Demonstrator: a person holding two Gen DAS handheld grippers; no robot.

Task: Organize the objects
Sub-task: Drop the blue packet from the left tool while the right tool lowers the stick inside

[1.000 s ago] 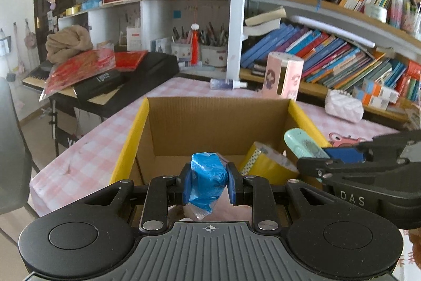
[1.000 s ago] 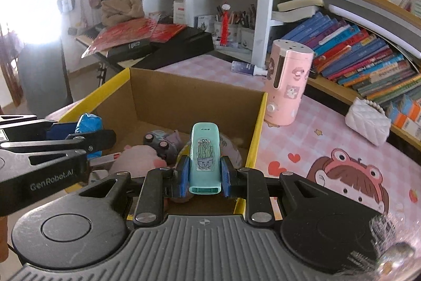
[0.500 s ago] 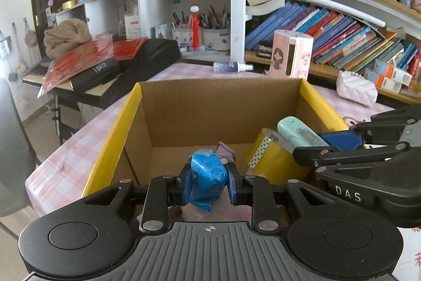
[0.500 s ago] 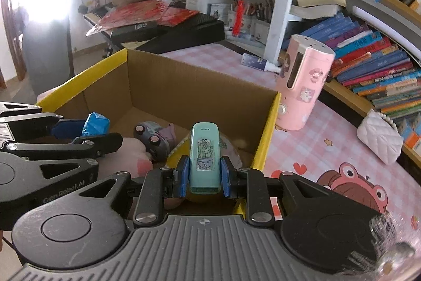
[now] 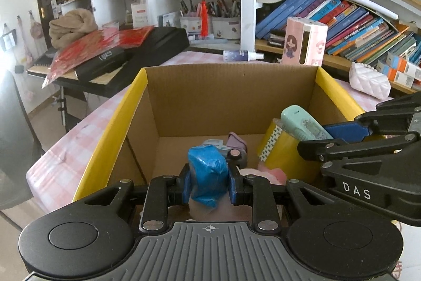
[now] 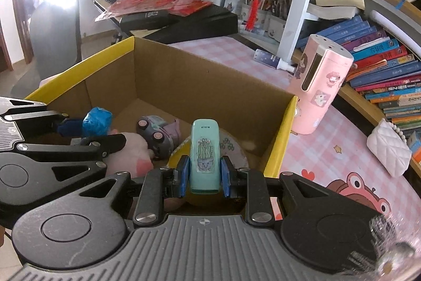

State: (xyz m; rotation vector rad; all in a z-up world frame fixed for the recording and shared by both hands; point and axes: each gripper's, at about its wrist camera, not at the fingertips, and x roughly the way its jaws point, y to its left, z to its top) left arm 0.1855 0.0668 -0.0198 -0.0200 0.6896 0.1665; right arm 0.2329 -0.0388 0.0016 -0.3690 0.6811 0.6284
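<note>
The left gripper (image 5: 209, 182) is holding a crumpled blue plastic-wrapped bundle (image 5: 208, 173) tight between its jaws, hanging over the open yellow-edged cardboard box (image 5: 231, 96). The right gripper (image 6: 204, 177) is clamping a mint-green oblong plastic case with a cactus sticker (image 6: 205, 154), its long axis running forward along the fingers. Both loads are sitting directly above the box's interior, so the drop looks straight down. Below are lying a grey-lilac toy car (image 6: 158, 133), a pink plush toy (image 6: 131, 154) and a yellow tape roll (image 5: 284, 152). The box is resting on the pink-checked counter (image 6: 323, 149)
</note>
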